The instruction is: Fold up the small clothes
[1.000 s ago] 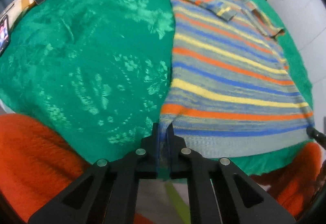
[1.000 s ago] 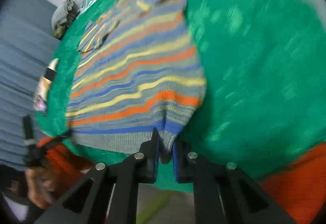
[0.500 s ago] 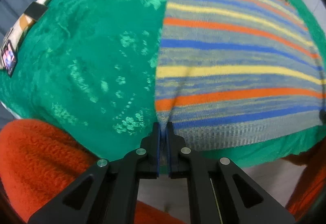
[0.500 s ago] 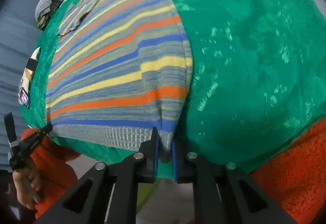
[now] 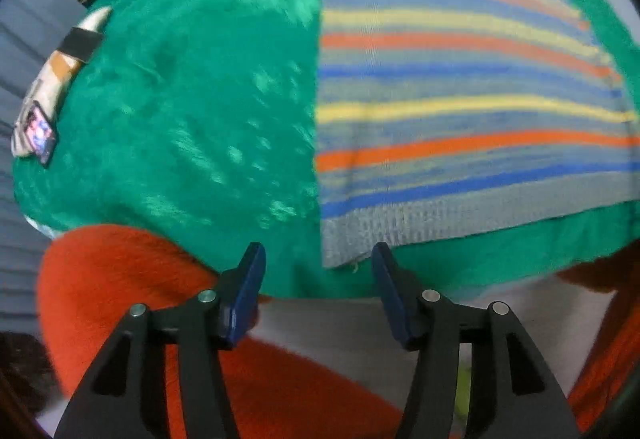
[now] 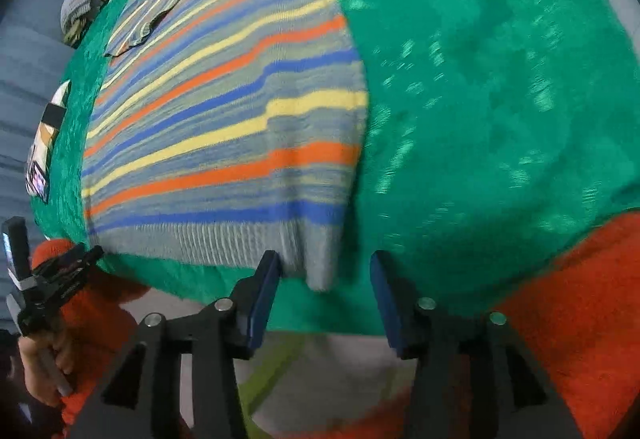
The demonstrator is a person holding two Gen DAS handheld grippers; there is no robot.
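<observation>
Striped sweater (image 6: 224, 127) laid flat on the green blanket (image 6: 480, 99), hem toward you at the near edge.

Your left gripper (image 5: 318, 267) and right gripper (image 6: 324, 271) are both opening, jaws apart over the hem's two near corners, pads off the knit. You look to be between steps: spreading done, folding not begun. The next move likely calls for a fresh pinch on a side edge or sleeve, carried across the body without dragging the sweater off the near edge.
</observation>
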